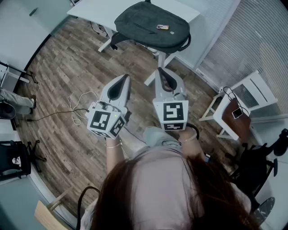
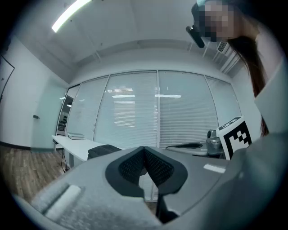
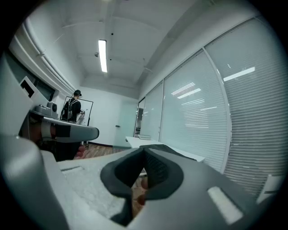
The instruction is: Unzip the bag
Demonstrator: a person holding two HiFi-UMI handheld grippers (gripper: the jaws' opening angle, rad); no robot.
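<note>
A dark grey backpack [image 1: 150, 24] lies flat on a white table [image 1: 92, 11] at the far end of the head view, with a small tag on top. Both grippers hang in the air well short of it, side by side above the wooden floor. My left gripper [image 1: 123, 78] is shut with nothing between its jaws; in its own view the tips [image 2: 144, 150] meet, and the backpack [image 2: 102, 152] shows low on the table [image 2: 72, 144] beyond. My right gripper [image 1: 163, 72] is also shut and empty, its jaws [image 3: 145, 152] pointing toward the table [image 3: 139, 141].
A white stand [image 1: 225, 117] with a brown board and a phone stands at the right. A loose cable [image 1: 78, 105] lies on the floor at the left, near black chairs [image 1: 15, 157]. Window blinds [image 1: 252, 40] line the right wall. A person [image 3: 74, 108] stands far off.
</note>
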